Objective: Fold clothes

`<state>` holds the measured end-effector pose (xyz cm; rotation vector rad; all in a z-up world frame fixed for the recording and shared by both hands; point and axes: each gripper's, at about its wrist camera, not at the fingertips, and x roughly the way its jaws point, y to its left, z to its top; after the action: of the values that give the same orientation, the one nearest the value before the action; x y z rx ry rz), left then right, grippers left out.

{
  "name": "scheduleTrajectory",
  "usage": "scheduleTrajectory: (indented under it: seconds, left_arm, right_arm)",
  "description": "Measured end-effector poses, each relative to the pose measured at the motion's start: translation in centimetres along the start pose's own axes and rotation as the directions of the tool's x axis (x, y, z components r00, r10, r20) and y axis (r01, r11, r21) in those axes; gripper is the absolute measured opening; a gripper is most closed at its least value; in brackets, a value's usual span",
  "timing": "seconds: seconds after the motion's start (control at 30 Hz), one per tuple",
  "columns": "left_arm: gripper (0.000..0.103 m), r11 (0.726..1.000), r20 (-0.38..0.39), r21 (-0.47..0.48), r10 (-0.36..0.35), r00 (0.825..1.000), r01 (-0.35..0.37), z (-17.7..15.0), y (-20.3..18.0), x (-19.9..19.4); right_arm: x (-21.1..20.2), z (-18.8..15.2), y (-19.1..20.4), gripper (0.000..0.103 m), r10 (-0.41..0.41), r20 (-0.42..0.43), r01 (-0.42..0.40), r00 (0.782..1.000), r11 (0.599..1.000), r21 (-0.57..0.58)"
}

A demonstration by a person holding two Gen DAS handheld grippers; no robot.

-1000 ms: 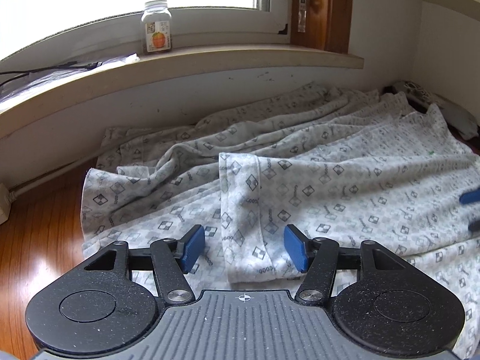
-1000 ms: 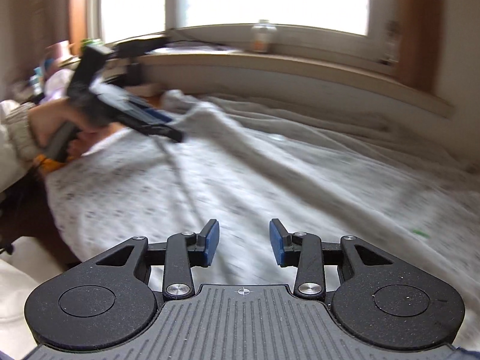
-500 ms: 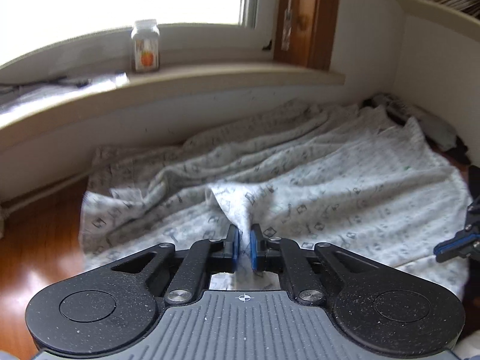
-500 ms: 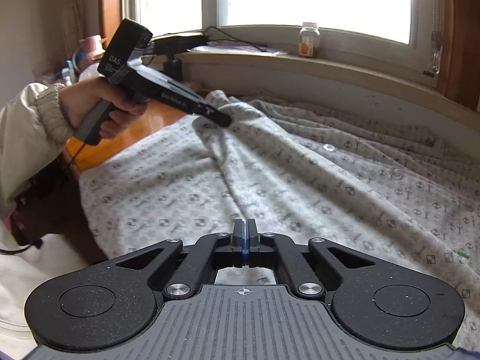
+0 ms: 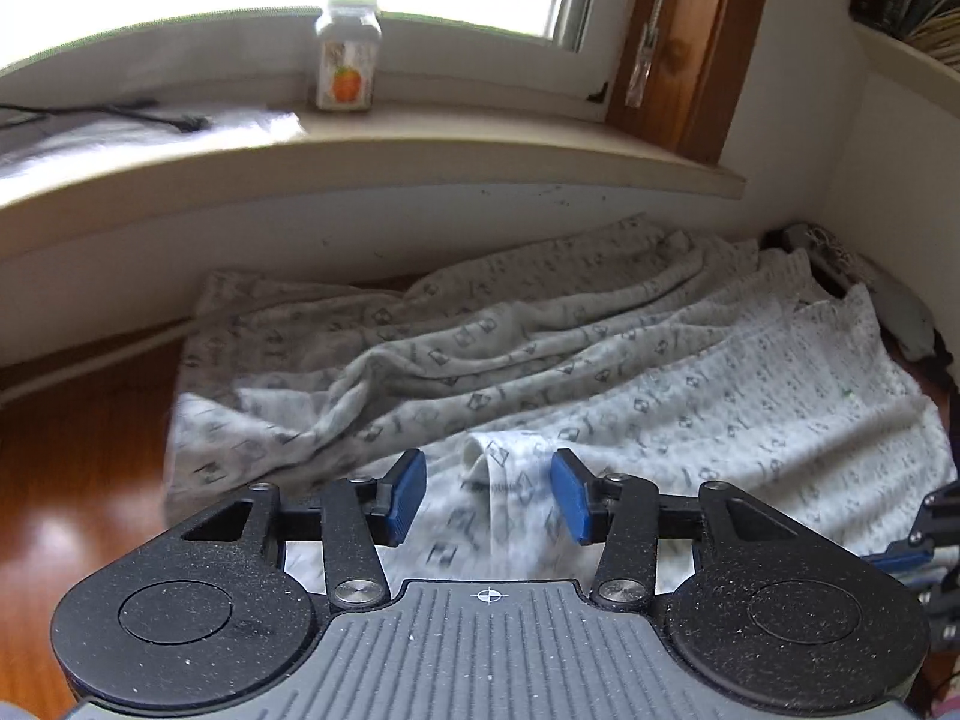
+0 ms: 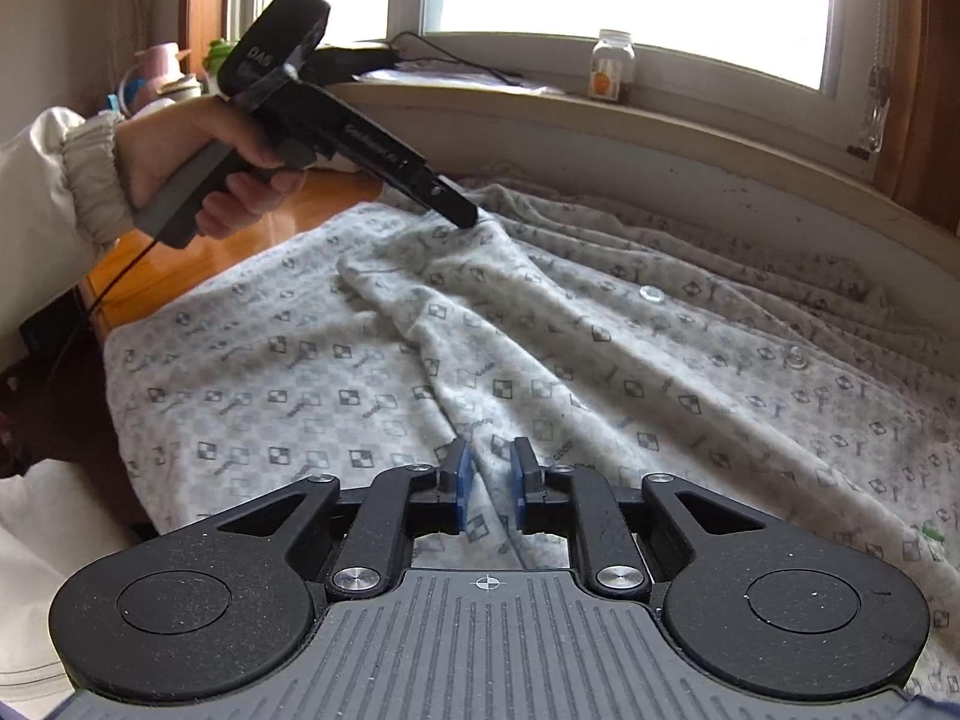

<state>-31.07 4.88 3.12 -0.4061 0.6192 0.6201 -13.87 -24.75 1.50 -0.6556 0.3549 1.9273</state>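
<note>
On the wooden tabletop [image 5: 66, 450] below the window sill [image 5: 420, 150], a pale patterned shirt [image 5: 660, 396] lies spread out, its long axis running left to right along the wall in the left wrist view, its far edge bunched in soft ridges against the wall and its near part flatter. The cloth is thin and soft, printed with small grey diamond and checker marks; clear round buttons [image 6: 651, 294] show along a placket in the right wrist view. At the left, the bare table is glossy reddish-brown wood. The left gripper [image 5: 489, 495] hovers over the near edge of the shirt with its blue pads [image 5: 408, 495] wide apart, holding nothing; a raised fold of cloth stands between them without touching either. In the right wrist view the same tool is held by a hand [image 6: 198, 162] in a cream sleeve [image 6: 54, 180], its tip down at a gathered ridge of cloth. The right gripper [image 6: 489, 492] has its fingers narrowly apart, a strip of cloth in the gap; whether they touch it I cannot tell. A small glass jar [image 5: 348, 57] with an orange label stands on the sill.
</note>
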Motion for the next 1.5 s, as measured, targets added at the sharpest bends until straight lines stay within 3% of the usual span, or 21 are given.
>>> scheduleTrajectory:
  seconds: [0.17,0.2,0.23,0.5,0.63,0.8,0.83,0.87,0.93,1.0,1.2,1.23,1.3,1.37,1.4,1.43,1.5]
  left_arm:
    - [0.050,1.000,0.000,-0.013,-0.011,1.000,0.011,0.6,-0.2,1.5]
    - [0.050,0.999,0.011,-0.022,-0.023,1.000,0.023,0.6,-0.2,1.4]
    - [0.050,0.999,0.019,-0.031,-0.032,0.999,0.033,0.7,-0.1,1.2]
    - [0.051,0.993,0.026,-0.107,-0.050,0.998,0.052,0.6,1.5,0.8]
    - [0.051,0.991,0.031,-0.116,-0.065,0.997,0.068,0.6,1.5,1.3]
    - [0.051,0.993,0.017,-0.100,-0.067,0.998,0.069,0.7,1.0,2.0]
    - [0.050,0.993,0.017,-0.098,-0.068,0.998,0.069,0.7,0.9,2.1]
    - [0.047,0.993,0.017,-0.096,-0.067,0.998,0.068,0.8,0.8,2.2]
    - [0.032,0.995,0.020,-0.087,-0.056,0.998,0.057,0.8,0.7,2.2]
    - [0.011,0.997,0.035,-0.060,-0.050,0.998,0.052,0.7,0.3,1.9]
    - [0.010,1.000,0.117,0.021,-0.003,0.993,0.001,0.2,-0.9,-2.2]
    - [0.012,0.999,0.101,0.033,0.025,0.995,-0.028,0.2,-1.1,-2.2]
    - [0.034,0.994,0.058,0.067,0.080,0.995,-0.084,0.1,-1.5,-1.8]
    - [0.047,0.990,0.059,0.078,0.116,0.991,-0.121,-0.3,-1.3,-1.6]
    - [0.052,0.987,0.060,0.084,0.134,0.989,-0.139,-0.4,-1.3,-1.5]
    - [0.057,0.985,0.062,0.085,0.147,0.987,-0.152,-0.6,-1.2,-1.5]
    - [0.078,0.990,0.077,0.057,0.123,0.989,-0.128,-0.9,-0.8,-2.0]
  right_arm:
    - [0.4,0.0,0.0,0.016,-0.001,-0.010,0.001,1.000,1.000,-0.013]
    - [0.3,0.0,0.0,0.012,0.006,-0.012,-0.006,1.000,1.000,-0.007]
    - [0.1,0.0,-0.1,0.001,0.013,-0.004,-0.013,1.000,1.000,0.001]
    - [-1.0,0.7,0.0,0.004,0.060,0.023,-0.061,0.998,0.998,0.022]
    - [0.5,1.1,1.0,0.023,0.043,0.009,-0.043,0.999,0.999,-0.006]
    - [3.1,2.2,2.3,0.023,0.040,-0.014,-0.040,0.999,0.998,-0.058]
    - [3.2,2.5,2.3,0.011,0.041,-0.006,-0.041,0.999,0.997,-0.058]
    - [3.2,2.7,2.3,0.001,0.043,0.003,-0.043,0.999,0.997,-0.058]
    - [2.7,3.0,2.2,0.001,0.058,0.025,-0.057,0.998,0.997,-0.042]
    - [1.6,3.2,1.9,0.001,0.075,0.055,-0.074,0.996,0.997,-0.028]
    - [-1.6,3.1,1.6,0.001,0.193,0.073,-0.194,0.979,0.981,0.011]
    - [-1.5,3.0,2.0,0.002,0.204,0.055,-0.204,0.978,0.979,0.001]
    - [-1.1,2.7,2.7,0.007,0.216,0.026,-0.215,0.976,0.976,-0.014]
    - [-1.0,2.2,2.7,0.028,0.206,0.031,-0.206,0.978,0.978,-0.007]
    - [-1.1,2.0,2.7,0.034,0.202,0.034,-0.202,0.979,0.979,0.001]
    - [-1.4,1.8,2.5,0.040,0.186,0.041,-0.186,0.982,0.982,0.008]
    - [-3.0,0.8,1.4,0.043,0.114,0.025,-0.115,0.993,0.993,0.029]
